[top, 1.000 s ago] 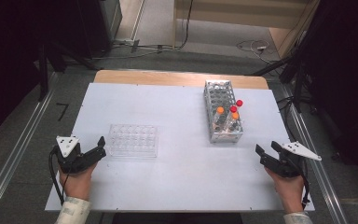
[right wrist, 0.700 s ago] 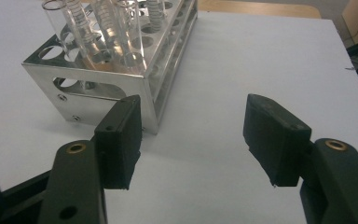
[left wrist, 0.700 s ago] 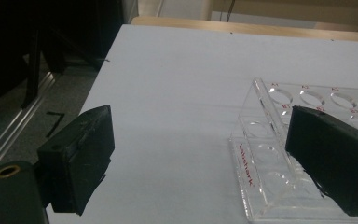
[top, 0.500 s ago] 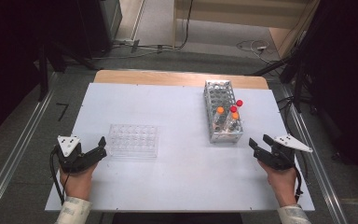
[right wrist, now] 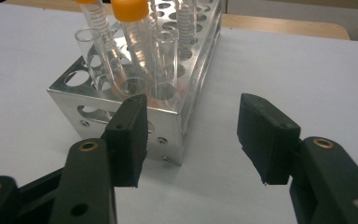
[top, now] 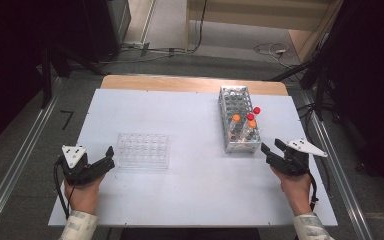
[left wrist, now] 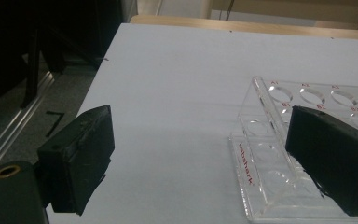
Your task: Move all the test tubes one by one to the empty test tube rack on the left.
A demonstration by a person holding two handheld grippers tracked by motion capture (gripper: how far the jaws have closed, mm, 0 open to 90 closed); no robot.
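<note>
The right hand-held gripper point(right wrist: 191, 135), jaws apart and just closing on nothing, is facing the metal tube rack point(right wrist: 168, 116); the left hand-held gripper point(left wrist: 205, 158) is gaping beside the clear plastic rack point(left wrist: 265, 154).

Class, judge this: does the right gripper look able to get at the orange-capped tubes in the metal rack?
Probably yes: the right gripper is open, empty beside the metal rack, nothing between it and the orange-capped tubes.

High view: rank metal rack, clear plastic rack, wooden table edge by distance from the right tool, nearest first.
From the right tool:
1. Metal rack, just ahead and to its left, holding capped tubes.
2. Clear plastic rack, across the table by the left tool.
3. Wooden table edge, at the far side.
</note>
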